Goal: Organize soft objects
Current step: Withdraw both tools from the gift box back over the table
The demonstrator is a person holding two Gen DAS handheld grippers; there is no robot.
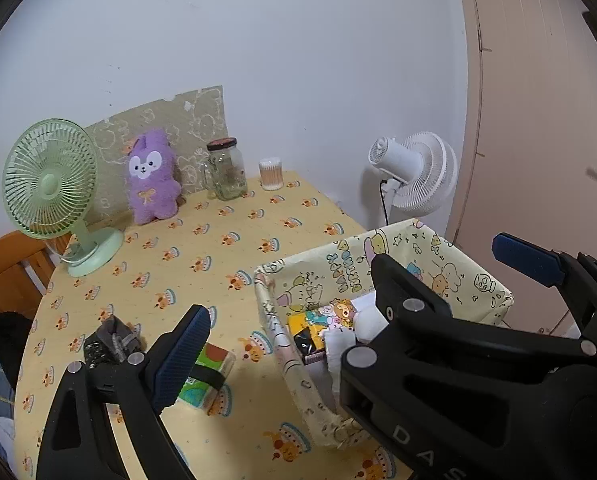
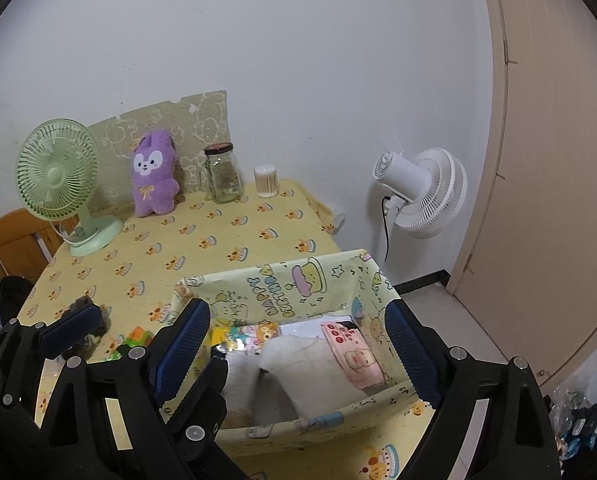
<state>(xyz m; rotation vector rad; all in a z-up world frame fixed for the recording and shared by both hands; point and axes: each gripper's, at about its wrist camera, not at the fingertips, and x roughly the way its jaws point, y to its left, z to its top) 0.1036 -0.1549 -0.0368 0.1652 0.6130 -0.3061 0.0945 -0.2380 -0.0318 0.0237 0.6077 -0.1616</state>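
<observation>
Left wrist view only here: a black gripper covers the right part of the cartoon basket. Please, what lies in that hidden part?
Observer: A pink packet lies there, on top of a white soft thing, near the right wall of the basket.
Operator: Is the right gripper holding something?
Observer: No. The right gripper is open over the basket, and its pads press on nothing.
Operator: Is there something on the floor that I cannot see?
Observer: Yes, a clear bag with dark things inside seems to lie on the floor, low at the right, near the door.
</observation>
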